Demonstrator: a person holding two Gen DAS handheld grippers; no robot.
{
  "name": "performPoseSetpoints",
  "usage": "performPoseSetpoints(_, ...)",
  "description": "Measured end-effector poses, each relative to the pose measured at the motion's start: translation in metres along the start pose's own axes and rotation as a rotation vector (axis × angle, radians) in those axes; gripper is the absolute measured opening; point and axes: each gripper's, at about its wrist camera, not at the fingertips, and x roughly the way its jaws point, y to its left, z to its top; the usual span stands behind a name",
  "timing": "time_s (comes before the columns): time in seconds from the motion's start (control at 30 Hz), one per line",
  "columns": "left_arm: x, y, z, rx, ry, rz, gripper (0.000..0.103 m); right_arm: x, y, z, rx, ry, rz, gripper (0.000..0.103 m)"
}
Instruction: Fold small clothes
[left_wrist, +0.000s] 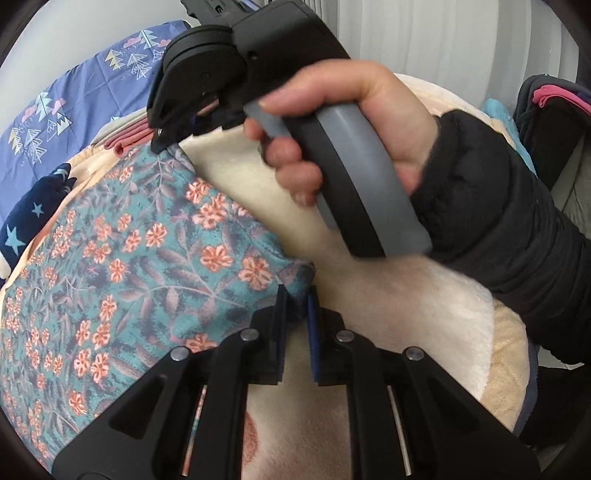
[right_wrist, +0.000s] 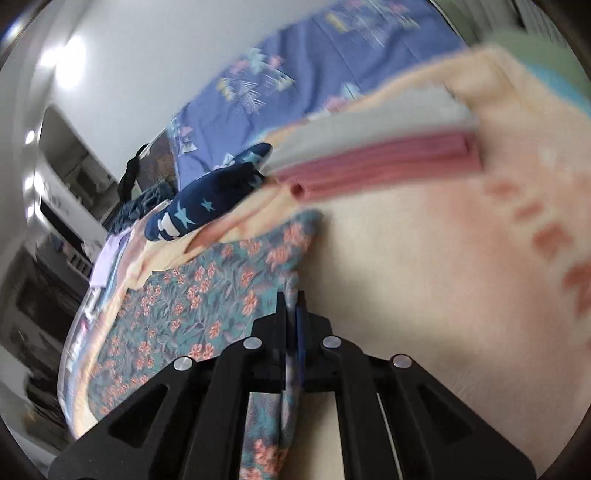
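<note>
Teal floral cloth (left_wrist: 129, 258) lies spread on a cream fleece blanket (left_wrist: 406, 306) over the bed. Its corner at the left-wrist view's 6 o'clock is pinched in the closed left gripper (left_wrist: 296, 295). The right gripper (right_wrist: 291, 295), closed on another edge of the cloth, holds fabric between its fingers. At 11 o'clock sit a folded pink garment (right_wrist: 388, 158) and a navy star-print piece (right_wrist: 207, 199).

A cream fleece blanket (left_wrist: 424, 314) covers the bed, with floral cloth (left_wrist: 129, 258) lying on it left of the left gripper (left_wrist: 296, 295), a folded pink-and-grey stack (right_wrist: 376, 155) and starry navy garment (right_wrist: 207, 195) beyond.
</note>
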Motion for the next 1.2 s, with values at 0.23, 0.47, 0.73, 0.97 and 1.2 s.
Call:
performPoseSetpoints(0.23,-0.001,0.001,-0.006,-0.022,-0.012,-0.019,0.013,-0.003,-0.051,-0.002,0.162,-0.032,-0.026,0.003)
performPoseSetpoints(0.47,-0.049,0.020,-0.024,-0.088,-0.096,-0.034,0.041,-0.068,0.016,-0.051,-0.094,-0.048,0.206,0.009)
performPoseSetpoints(0.73,-0.141,0.125,-0.125,-0.470,-0.201,0.172,0.043,-0.061,0.033,-0.108,-0.201,0.153,0.030,0.021)
performPoseSetpoints(0.97,-0.230,0.204,-0.249,-0.841,-0.299,0.353,0.039,-0.092,0.114,-0.092,-0.388,0.032,-0.008,0.029)
performPoseSetpoints(1.2,-0.221,0.225,-0.262,-0.770,-0.278,0.242,0.052,-0.039,0.241,-0.143,-0.671,0.158,0.138,0.035)
